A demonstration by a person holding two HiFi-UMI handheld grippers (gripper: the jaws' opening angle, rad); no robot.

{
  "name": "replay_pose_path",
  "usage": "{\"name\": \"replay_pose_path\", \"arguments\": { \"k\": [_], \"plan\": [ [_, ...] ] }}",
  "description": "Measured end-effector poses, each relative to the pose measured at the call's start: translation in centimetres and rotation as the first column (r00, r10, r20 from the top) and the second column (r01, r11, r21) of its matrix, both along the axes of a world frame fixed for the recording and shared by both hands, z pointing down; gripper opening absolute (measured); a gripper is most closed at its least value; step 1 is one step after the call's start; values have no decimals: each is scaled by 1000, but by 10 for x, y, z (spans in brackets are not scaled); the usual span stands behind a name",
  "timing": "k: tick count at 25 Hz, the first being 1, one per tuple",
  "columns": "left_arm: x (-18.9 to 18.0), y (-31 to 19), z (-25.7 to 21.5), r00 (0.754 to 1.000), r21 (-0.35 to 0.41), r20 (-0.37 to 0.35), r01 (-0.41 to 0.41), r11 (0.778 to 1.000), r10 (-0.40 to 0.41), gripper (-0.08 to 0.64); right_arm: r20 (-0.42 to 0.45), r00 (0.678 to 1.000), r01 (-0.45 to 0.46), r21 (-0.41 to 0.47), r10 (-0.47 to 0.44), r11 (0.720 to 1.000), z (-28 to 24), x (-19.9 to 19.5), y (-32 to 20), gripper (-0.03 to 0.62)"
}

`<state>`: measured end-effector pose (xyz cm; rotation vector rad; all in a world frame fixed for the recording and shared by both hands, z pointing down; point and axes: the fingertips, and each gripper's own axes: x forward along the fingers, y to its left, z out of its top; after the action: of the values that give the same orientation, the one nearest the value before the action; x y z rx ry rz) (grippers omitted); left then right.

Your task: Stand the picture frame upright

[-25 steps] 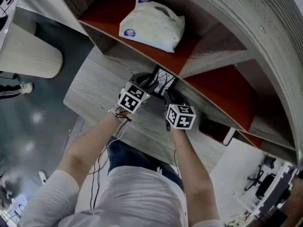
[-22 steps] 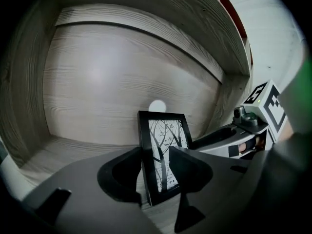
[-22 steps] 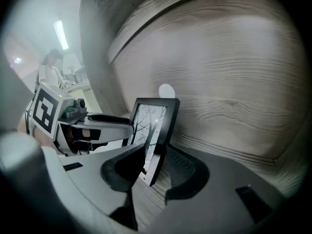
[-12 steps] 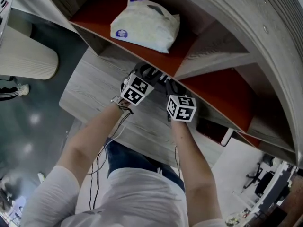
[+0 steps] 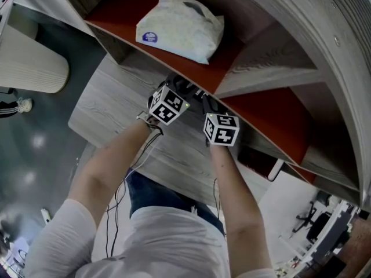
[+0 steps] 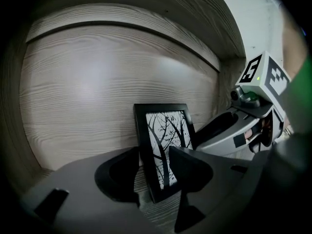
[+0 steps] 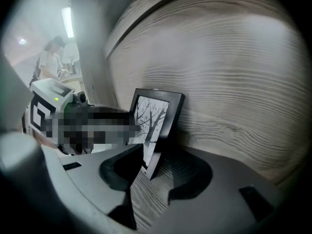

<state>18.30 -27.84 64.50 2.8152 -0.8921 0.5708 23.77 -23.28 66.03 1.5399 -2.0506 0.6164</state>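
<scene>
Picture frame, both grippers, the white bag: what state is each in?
picture frame: standing upright before the wooden back panel.
left gripper: open, frame in front of its jaws, not gripped.
right gripper: open, jaws have just been opening, frame's edge between them, unpressed.
white bag: lying on the red shelf.

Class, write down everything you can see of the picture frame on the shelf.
The picture frame is a plain black rectangle holding a black-and-white print of bare tree branches. It stands upright, portrait way, bottom edge on the wood-grain shelf, close to the back panel. Open jaws of the left gripper and the right gripper flank it, the right's having just been opening; no pad presses it.
</scene>
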Motion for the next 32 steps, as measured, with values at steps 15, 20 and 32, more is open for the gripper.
{"name": "replay_pose_path", "arguments": {
  "k": [15, 20, 32],
  "plan": [
    [-6, 10, 31, 995, -63, 100, 24, 998, -18, 181, -27, 997, -70, -43, 68, 997, 10, 10, -2, 120],
    [-3, 6, 30, 995, -70, 96, 22, 997, -16, 181, -24, 998, -64, -47, 63, 997, 9, 13, -4, 120],
    [-29, 24, 30, 993, -125, 110, 62, 990, -48, 183, 35, 989, -143, -37, 145, 989, -2, 12, 17, 120]
  ]
}}
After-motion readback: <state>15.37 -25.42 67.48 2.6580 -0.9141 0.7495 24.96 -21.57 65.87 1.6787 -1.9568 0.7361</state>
